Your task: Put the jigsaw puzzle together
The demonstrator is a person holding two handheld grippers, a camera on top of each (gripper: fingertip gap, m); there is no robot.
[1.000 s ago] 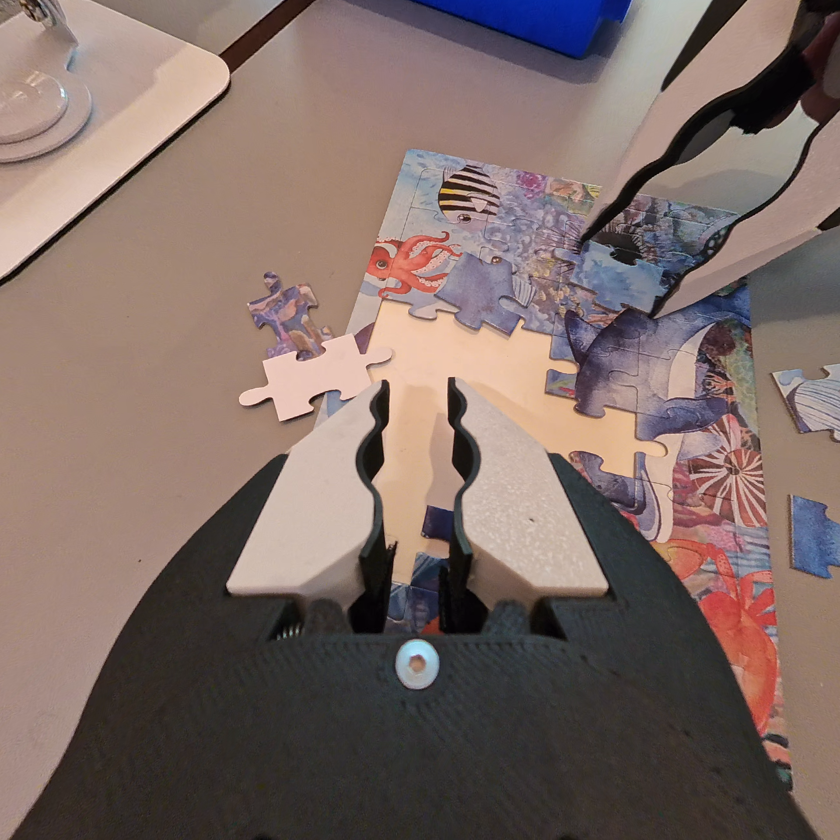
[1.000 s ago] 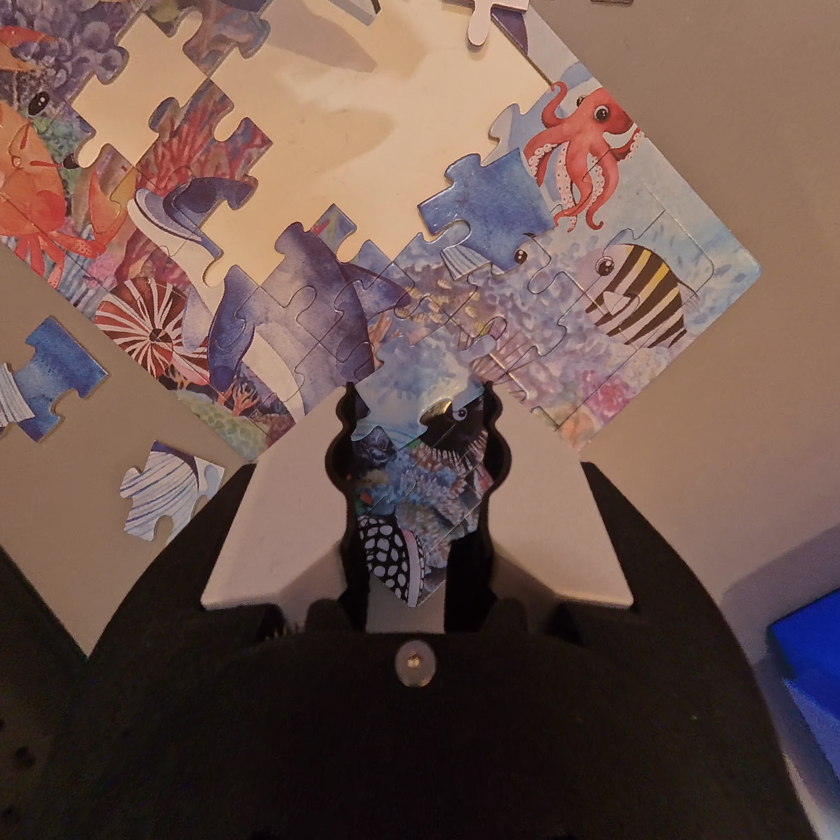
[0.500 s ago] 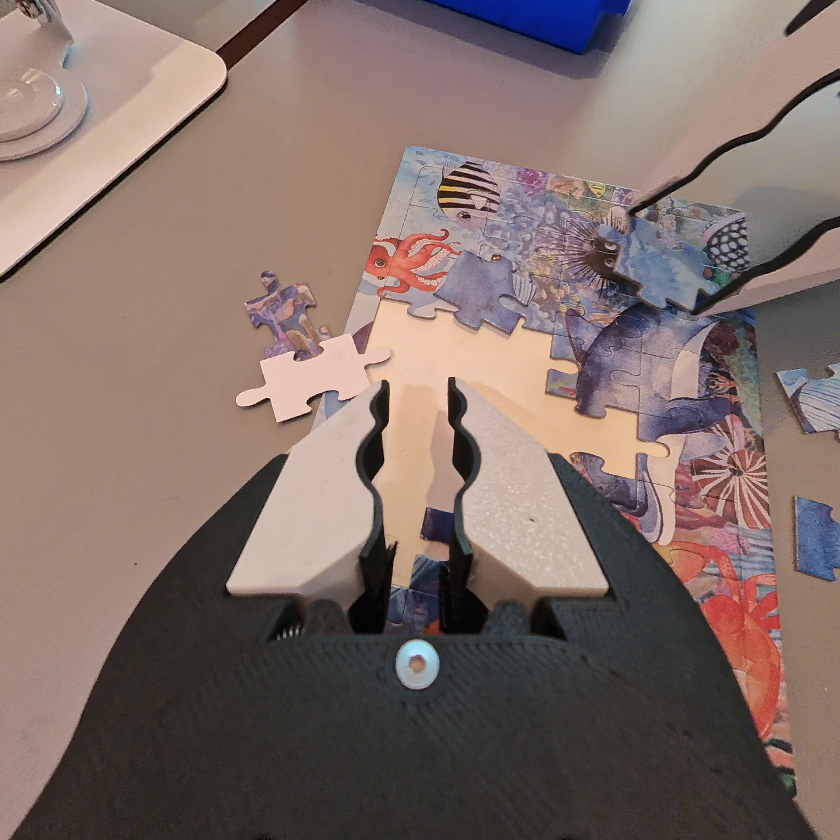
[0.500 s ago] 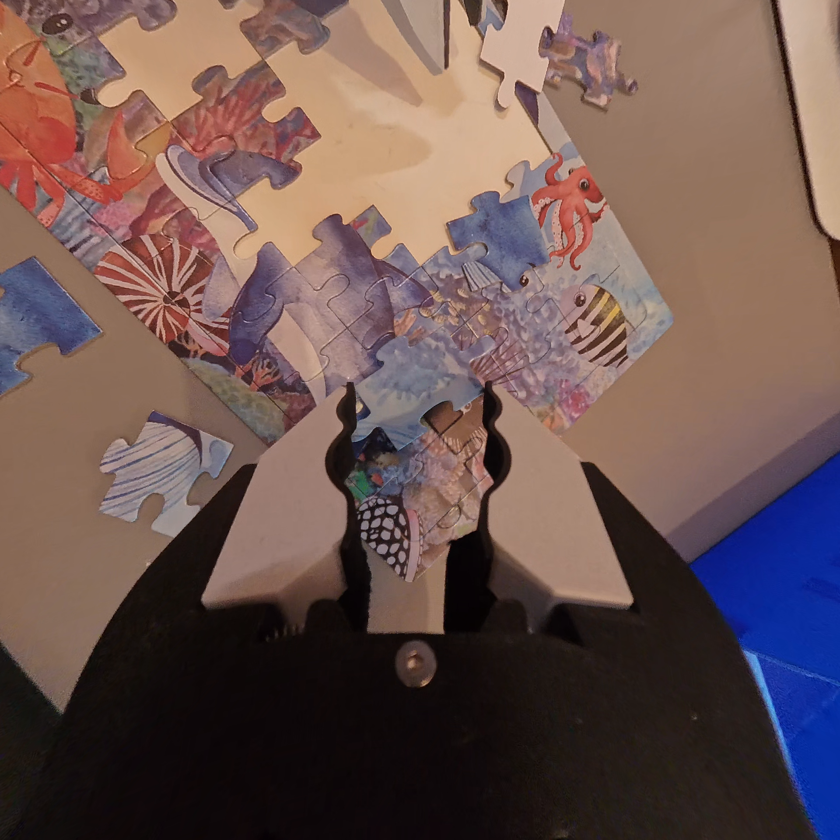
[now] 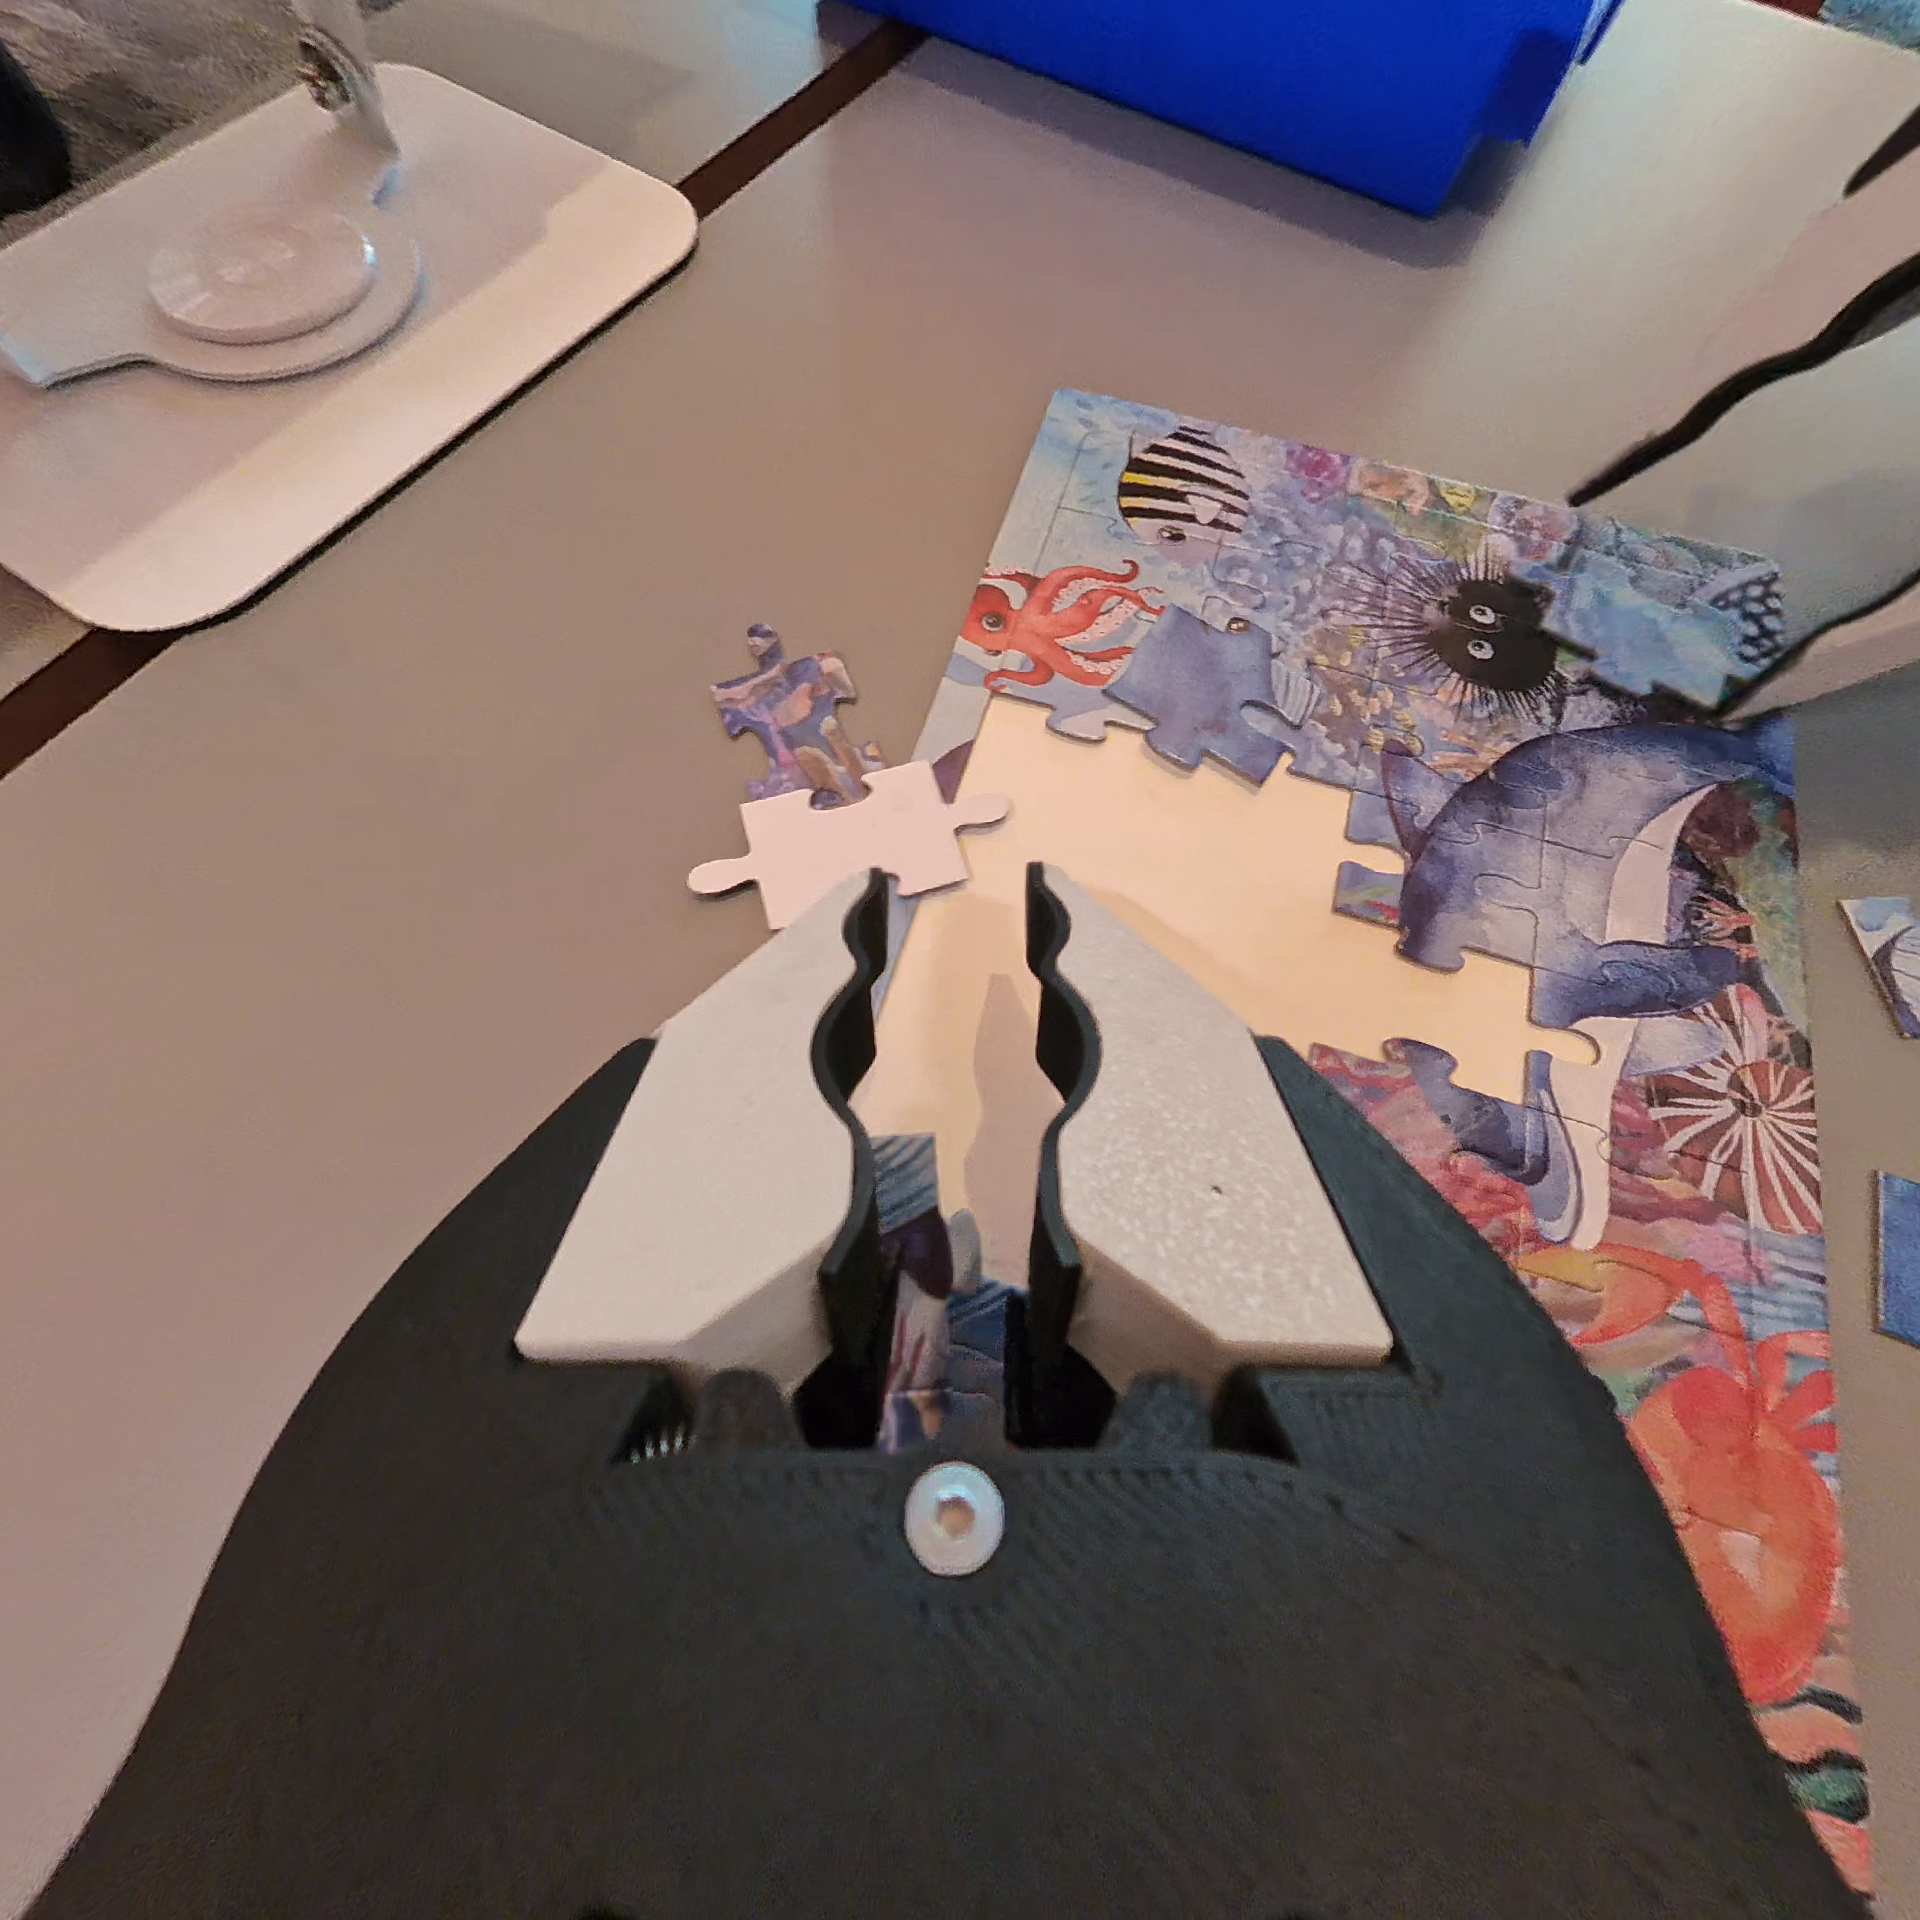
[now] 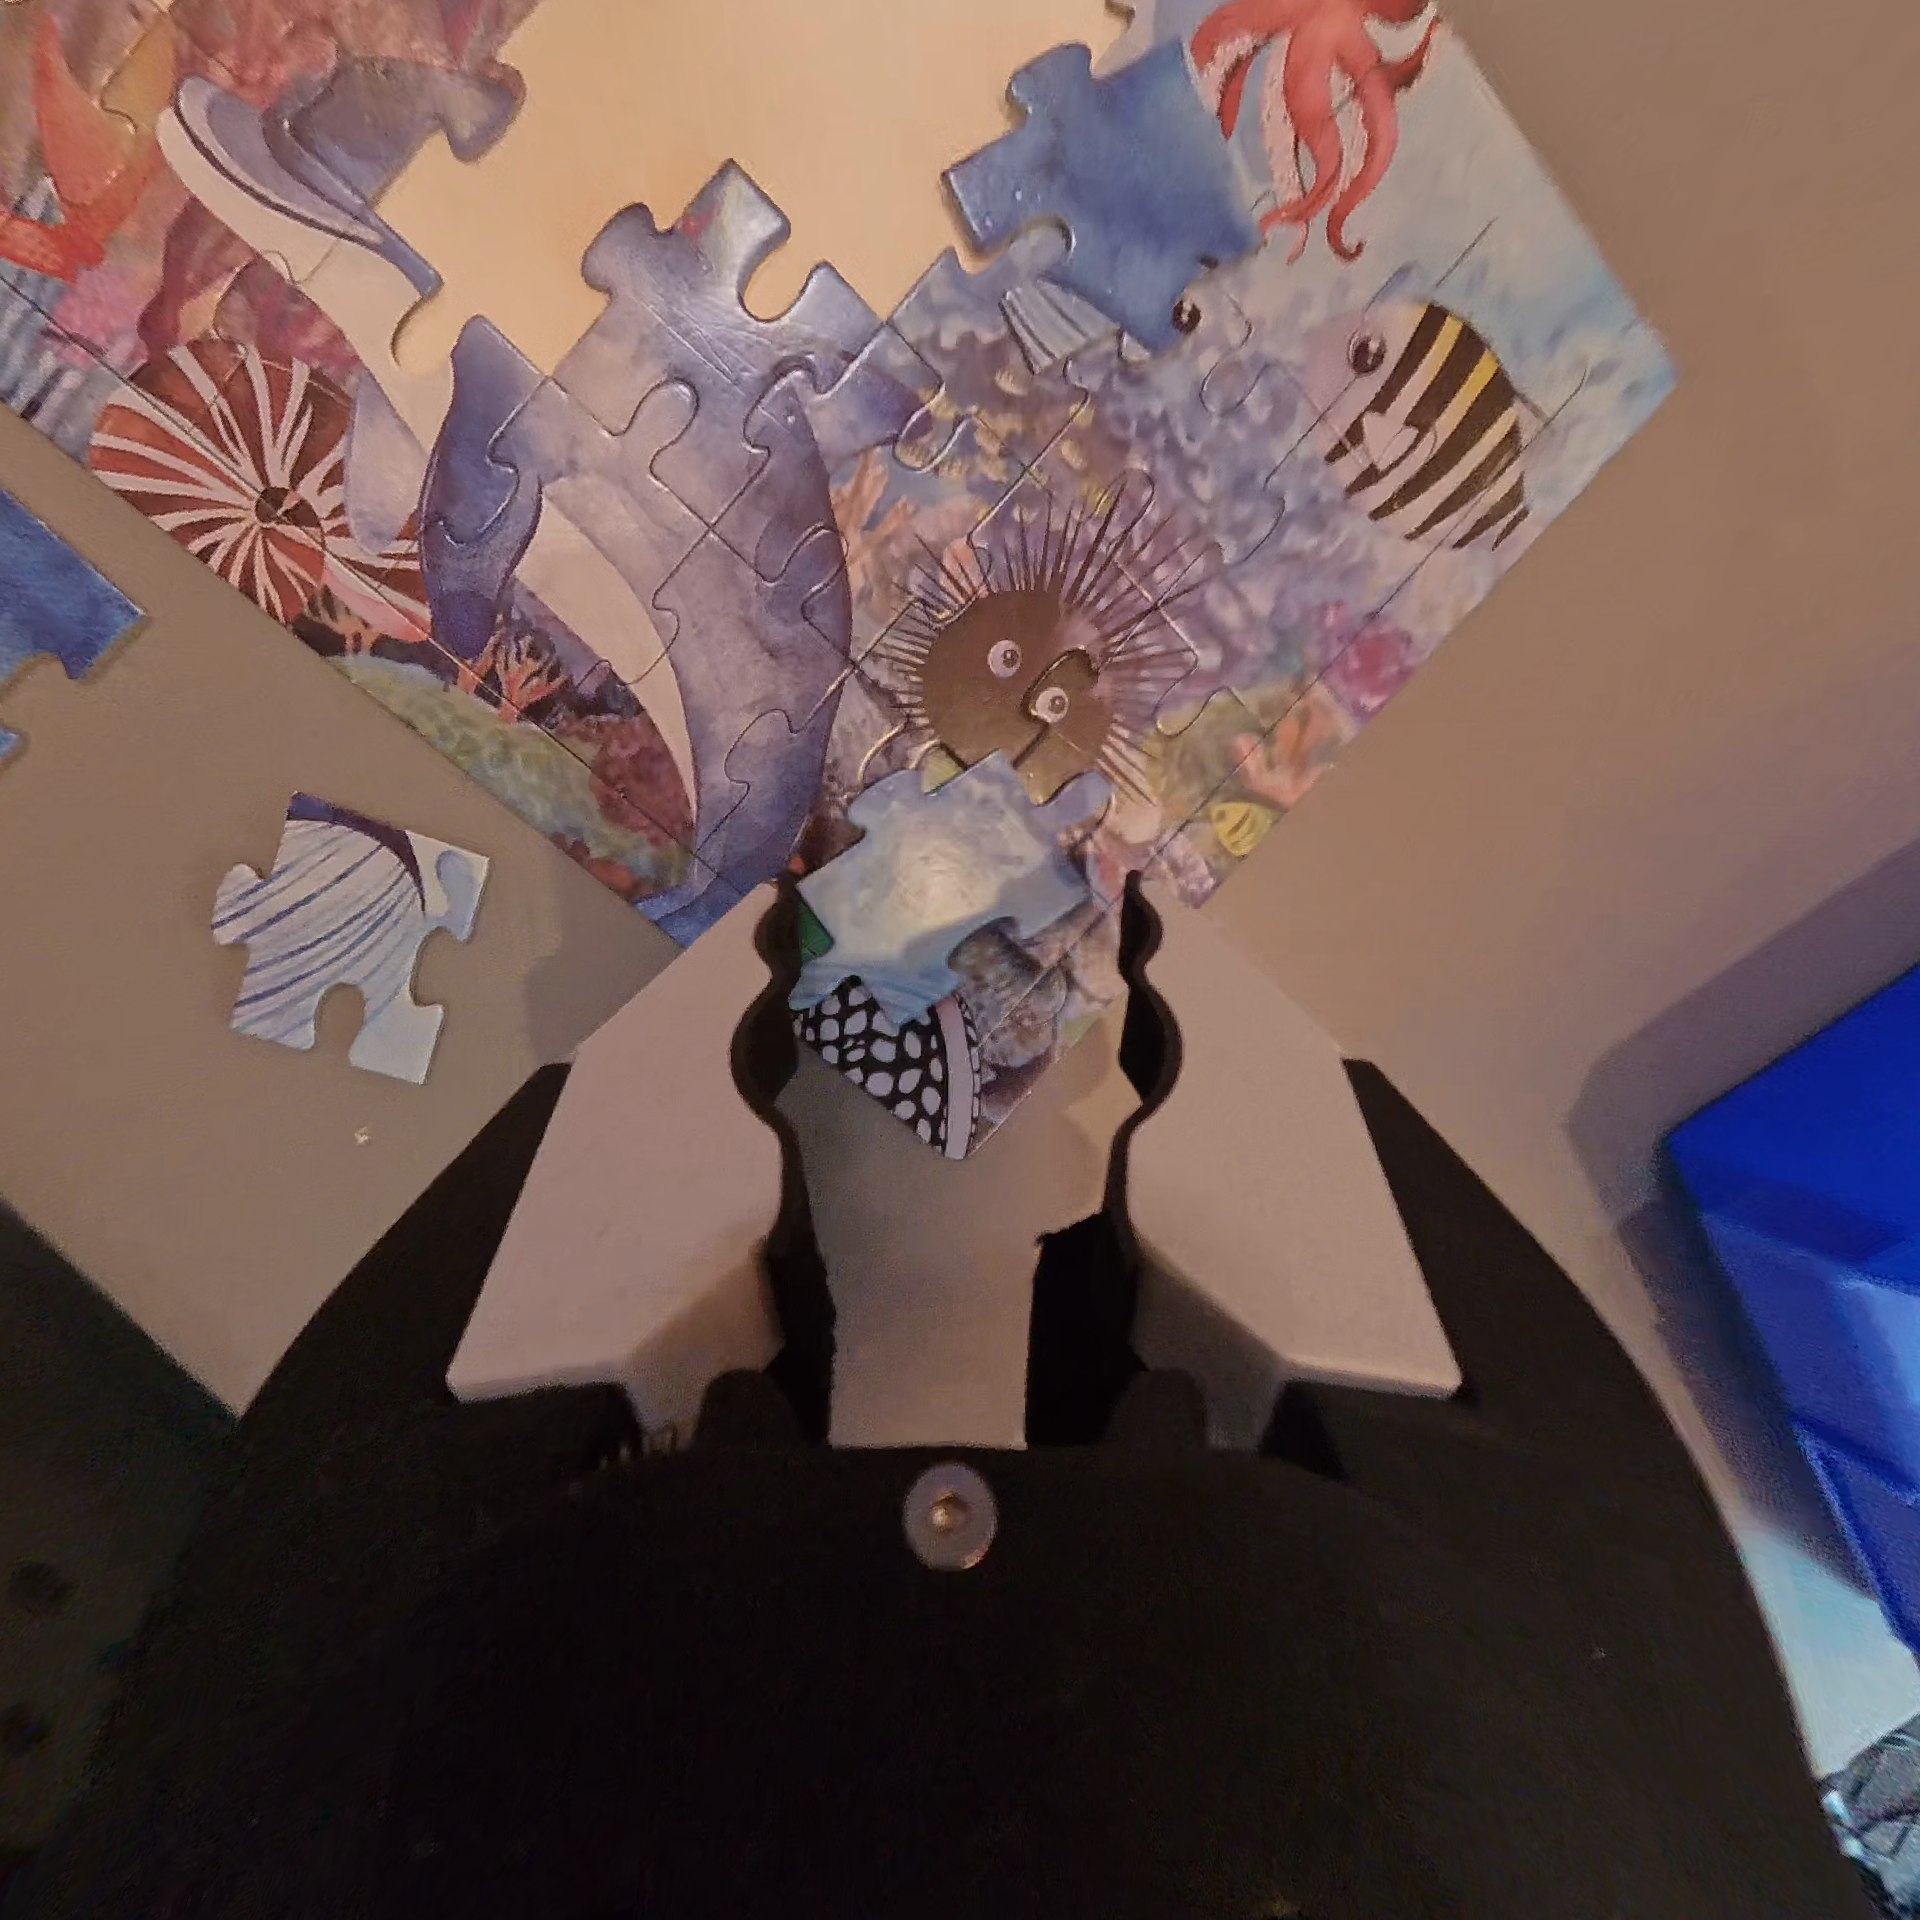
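grey table [image 5: 436, 935]; blue bin [image 5: 1247, 94] behind

Grey table [image 5: 520, 935] under me. Directly on it: the part-built sea-creature jigsaw puzzle [image 5: 1299, 582]; a face-down white piece [image 5: 852, 847] overlapping its left edge and a purple patterned piece [image 5: 795, 717]; a blue-striped white piece [image 6: 338, 930] and a dark blue piece [image 6: 57, 608] on the far side. Blue bin [image 5: 1247, 94] and a white stand base [image 5: 312, 312] at the back.
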